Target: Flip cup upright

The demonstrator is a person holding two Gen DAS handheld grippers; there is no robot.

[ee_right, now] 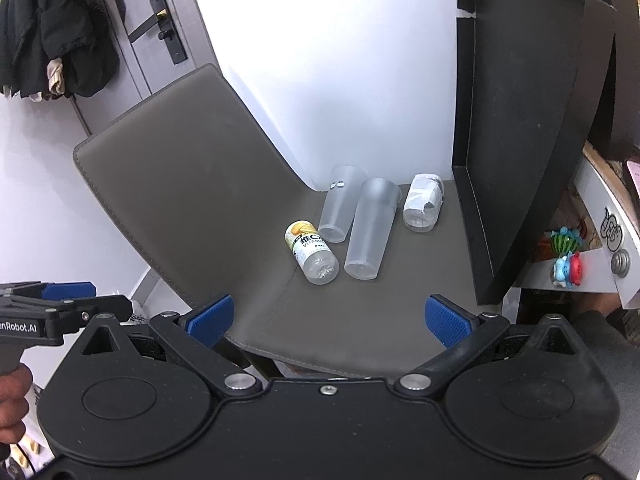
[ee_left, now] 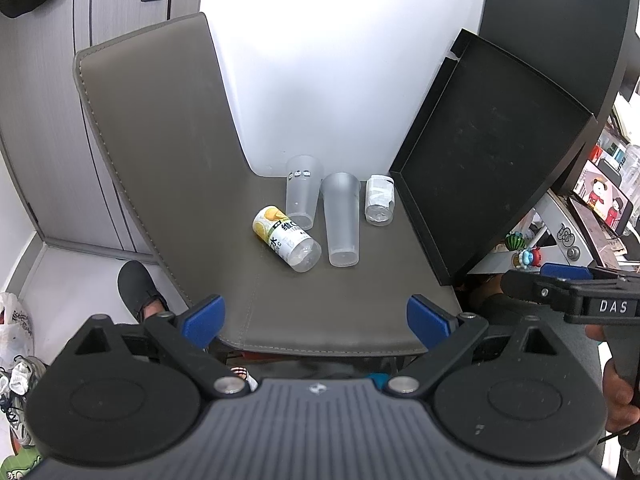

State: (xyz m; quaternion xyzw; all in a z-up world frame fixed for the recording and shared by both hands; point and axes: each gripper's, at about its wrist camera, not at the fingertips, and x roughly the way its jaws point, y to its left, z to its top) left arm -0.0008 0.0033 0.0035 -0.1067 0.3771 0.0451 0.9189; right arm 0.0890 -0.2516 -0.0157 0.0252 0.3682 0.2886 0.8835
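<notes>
Left gripper (ee_left: 314, 322): blue-padded fingers spread wide, nothing held, kept at the near edge of the grey leatherette chair seat (ee_left: 280, 320); yellow-labelled clear bottle (ee_left: 286, 238), smooth, laid on its side, left of the cups; short frosted cup (ee_left: 302, 190), translucent plastic, tapered, apparently lying with base toward the grippers; tall frosted cup (ee_left: 341, 218), lying on its side at mid-seat, long axis running near to far, base near, mouth far, well ahead of both pairs of fingers and roughly centred between them, neither arm judged clearly nearer; small wrapped jar (ee_left: 379, 199); black tray (ee_left: 492, 152) propped on edge, matte; right gripper (ee_right: 328, 318): fingers likewise wide apart, empty
</notes>
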